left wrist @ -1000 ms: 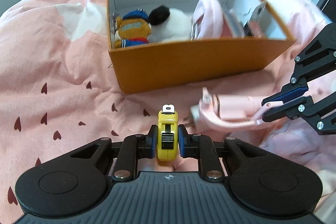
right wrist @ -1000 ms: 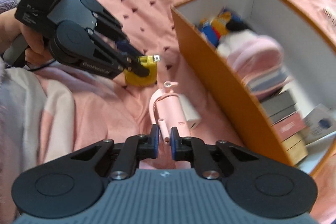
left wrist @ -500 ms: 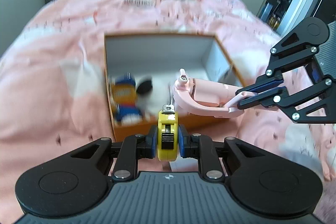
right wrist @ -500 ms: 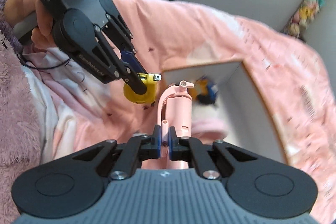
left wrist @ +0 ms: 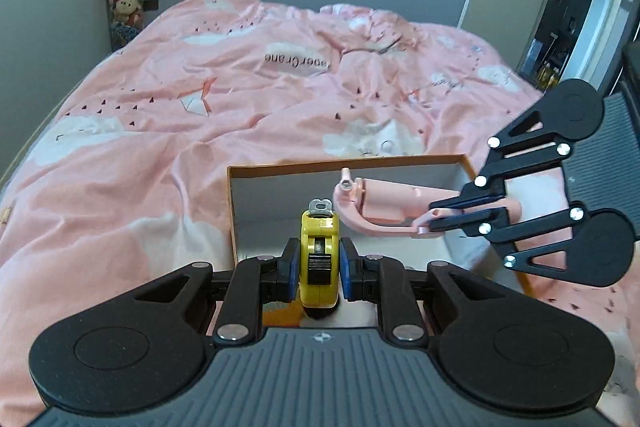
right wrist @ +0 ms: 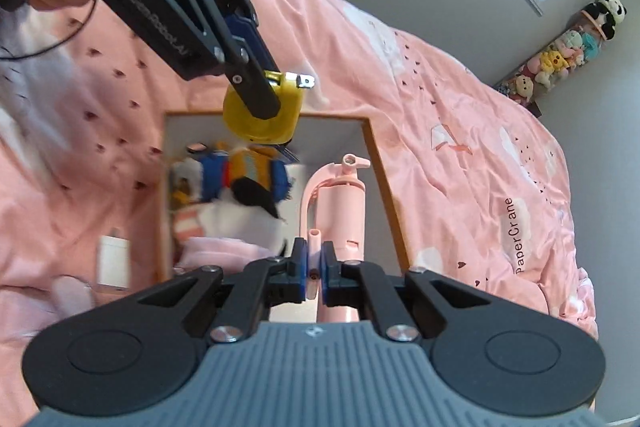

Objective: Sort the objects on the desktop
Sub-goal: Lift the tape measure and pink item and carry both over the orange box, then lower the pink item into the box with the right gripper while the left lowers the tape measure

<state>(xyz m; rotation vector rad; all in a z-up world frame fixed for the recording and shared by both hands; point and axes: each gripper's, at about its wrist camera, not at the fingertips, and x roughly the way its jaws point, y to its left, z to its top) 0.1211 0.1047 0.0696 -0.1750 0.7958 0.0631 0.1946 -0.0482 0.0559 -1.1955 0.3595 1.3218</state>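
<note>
Two objects are held in the air over the orange box (left wrist: 424, 160), which sits on the pink bed (left wrist: 168, 131) and serves as the reference for all positions below.

Left tongs (left wrist: 319, 269): closed on the yellow tape measure (left wrist: 319, 259). The pads clamp its two flat sides and the metal hook tab points away from the hand. In the right wrist view the tape measure (right wrist: 262, 115) hangs above the box's far edge. Judgement: a hard, compact plastic case, moderately heavy for its size; the flat sides are the correct place to hold, as the rounded rim would likely slip.

Right tongs (right wrist: 314, 269): closed on the pink fire-extinguisher-shaped item (right wrist: 340, 211). The pads pinch a thin pink lever or tube at its near end, not the body. It hangs above the box's interior, toward the right wall in the right wrist view. In the left wrist view the same item (left wrist: 392, 201) lies roughly level over the open box. Judgement: stiff, smooth plastic, probably light; a grip on so narrow a part leaves the body free to swing, so a hold across the cylinder would be more secure.

Box contents: a plush toy in blue and orange (right wrist: 240, 175) and soft pink and white items, blurred. A white charger block (right wrist: 114, 261) lies on the bed just outside the box's left wall.

Neither held object has yet been released into the box.
</note>
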